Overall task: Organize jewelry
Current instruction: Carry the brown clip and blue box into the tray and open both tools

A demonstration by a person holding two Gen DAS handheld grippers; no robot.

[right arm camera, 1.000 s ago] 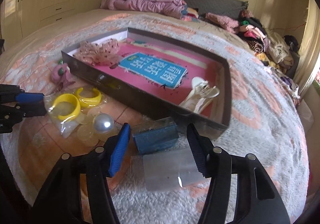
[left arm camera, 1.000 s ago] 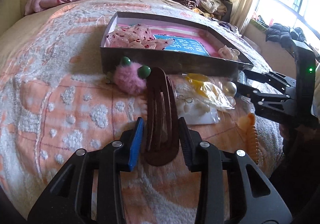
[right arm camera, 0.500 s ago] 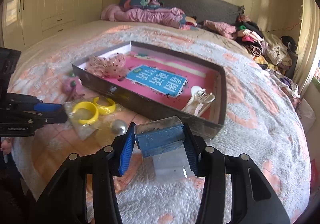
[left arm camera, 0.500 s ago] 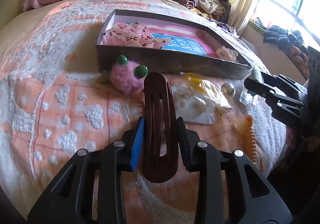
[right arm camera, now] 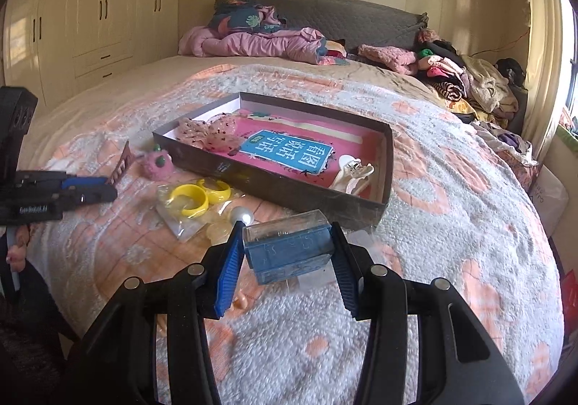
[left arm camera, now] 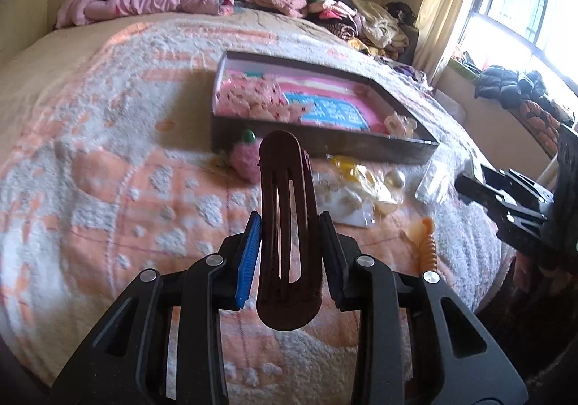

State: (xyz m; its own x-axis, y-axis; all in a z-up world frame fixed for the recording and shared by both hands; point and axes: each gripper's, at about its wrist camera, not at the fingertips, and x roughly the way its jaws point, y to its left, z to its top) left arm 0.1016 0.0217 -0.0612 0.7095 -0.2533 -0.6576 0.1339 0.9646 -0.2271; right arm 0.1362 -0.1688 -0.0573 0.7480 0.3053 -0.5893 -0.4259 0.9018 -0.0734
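My left gripper [left arm camera: 290, 222] is shut on a long brown hair clip [left arm camera: 289, 195], which stands up between the pads above the bedspread. My right gripper [right arm camera: 285, 235] is shut on a small clear box with a blue insert [right arm camera: 289, 253], held just above the bed. Beyond both lies a shallow dark tray with a pink lining [left arm camera: 397, 148] [right arm camera: 289, 188]. In it are a pink spotted scrunchie [right arm camera: 207, 132] and a cream hair claw [right arm camera: 352, 172]. The left gripper [right arm camera: 90, 188] shows at the left edge of the right wrist view.
In front of the tray lie a pink fluffy strawberry [left arm camera: 244, 157], a bag with yellow bangles [right arm camera: 189, 201], a pearl ball [right arm camera: 241, 214], a clear plastic piece [left arm camera: 431, 177] and an orange spiral hair tie [left arm camera: 426, 246]. Piled clothes [right arm camera: 462, 80] line the headboard.
The right gripper closed on the blue box and lifted it off the bed. The left gripper rose with the brown clip in it.
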